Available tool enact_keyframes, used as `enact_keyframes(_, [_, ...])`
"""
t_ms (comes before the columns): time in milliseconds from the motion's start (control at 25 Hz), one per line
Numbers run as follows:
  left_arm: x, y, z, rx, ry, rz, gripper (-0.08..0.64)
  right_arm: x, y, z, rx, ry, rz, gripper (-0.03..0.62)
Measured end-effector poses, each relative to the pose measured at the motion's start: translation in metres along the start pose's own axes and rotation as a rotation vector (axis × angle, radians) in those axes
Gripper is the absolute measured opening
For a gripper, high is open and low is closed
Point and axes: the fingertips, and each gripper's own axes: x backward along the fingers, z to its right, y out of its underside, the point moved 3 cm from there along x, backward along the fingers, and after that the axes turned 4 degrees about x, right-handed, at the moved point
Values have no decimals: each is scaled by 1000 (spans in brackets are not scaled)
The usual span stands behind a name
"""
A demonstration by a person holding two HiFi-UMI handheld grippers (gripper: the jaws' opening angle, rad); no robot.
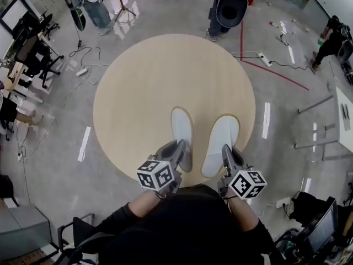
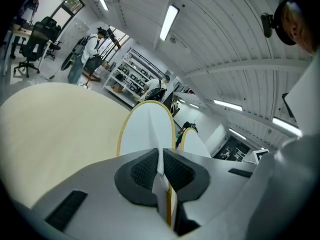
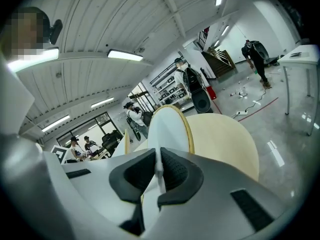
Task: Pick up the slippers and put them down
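Our left gripper (image 1: 180,148) pinches the left slipper (image 1: 181,126) and our right gripper (image 1: 227,151) pinches the right slipper (image 1: 222,139). Both slippers seem low over the table (image 1: 143,76), and letting go remains.

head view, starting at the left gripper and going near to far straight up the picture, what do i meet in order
left gripper, shut on the heel end of the left white slipper → bare top of the round wooden table → grey floor past the far rim

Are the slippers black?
No, the left slipper and the right slipper are both white over the tan round table.
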Motion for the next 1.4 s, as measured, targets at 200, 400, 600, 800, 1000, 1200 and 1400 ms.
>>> enact_keyframes(200, [-14, 2, -17, 46, 37, -37, 29, -8, -10, 3, 32, 65, -1, 25])
enact_keyframes(400, [-30, 5, -20, 41, 34, -61, 29, -16, -17, 28, 47, 107, 6, 25])
enact_keyframes(600, [-67, -3, -22, 40, -40, -47, 29, -46, -27, 79, 62, 97, -51, 25])
enact_keyframes(800, [-126, 1, -11, 81, -154, -26, 29, -85, -58, 144, 58, 12, -122, 25])
enact_keyframes(1000, [-184, 20, -3, 103, -251, -25, 29, -114, -71, 206, 62, -68, -191, 25])
enact_keyframes(1200, [-257, 25, 6, 140, -298, -25, 29, -143, -81, 265, 89, -107, -273, 25])
enact_keyframes(1400, [-310, 29, 8, 129, -312, -63, 29, -169, -88, 300, 98, -133, -323, 25])
